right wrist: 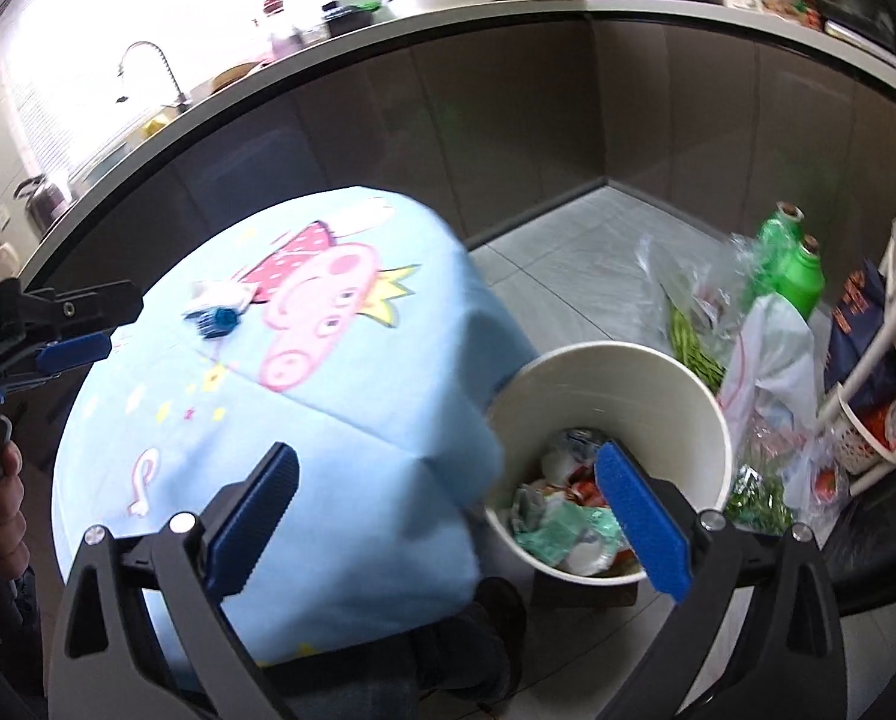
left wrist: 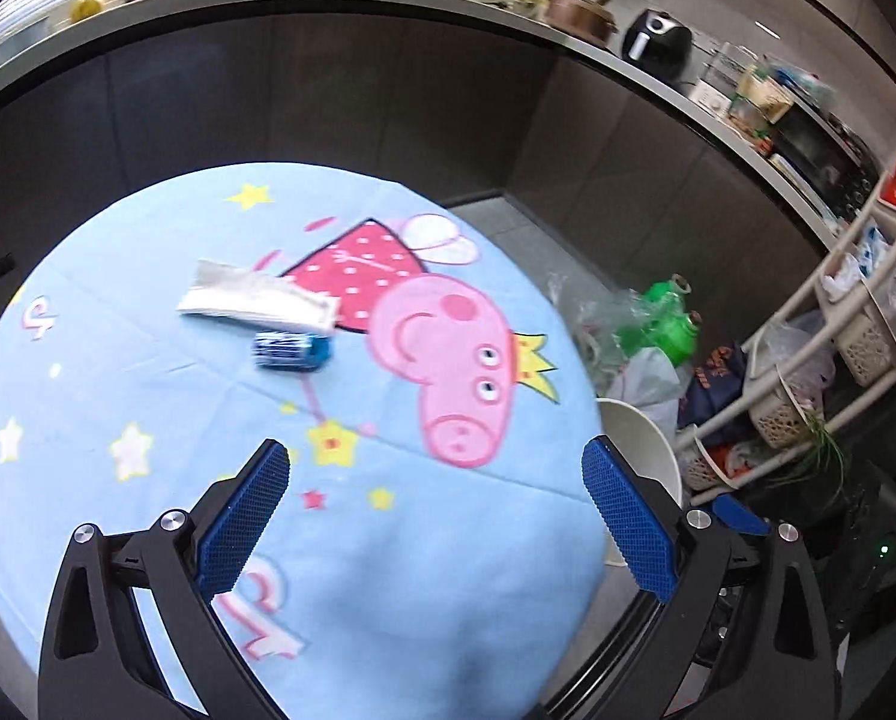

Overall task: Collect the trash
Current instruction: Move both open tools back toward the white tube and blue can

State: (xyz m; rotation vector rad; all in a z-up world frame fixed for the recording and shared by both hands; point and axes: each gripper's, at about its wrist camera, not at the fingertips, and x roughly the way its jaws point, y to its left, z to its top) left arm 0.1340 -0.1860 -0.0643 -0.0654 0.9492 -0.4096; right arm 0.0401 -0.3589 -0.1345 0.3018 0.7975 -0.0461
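Both tools, left tool (left wrist: 435,468) and right tool (right wrist: 448,474), stand wide open, holding nothing; a blue can (left wrist: 291,351) and white wrapper (left wrist: 255,297) lie touching on the counter (left wrist: 117,324); the bin (right wrist: 628,372) beside it holds trash.

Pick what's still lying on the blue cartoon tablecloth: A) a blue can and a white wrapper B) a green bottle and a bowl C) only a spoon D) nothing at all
A: the blue can lies on its side right beside the white wrapper on the tablecloth; the green bottles stand on the floor, and the rest of the trash is already in the white bin.
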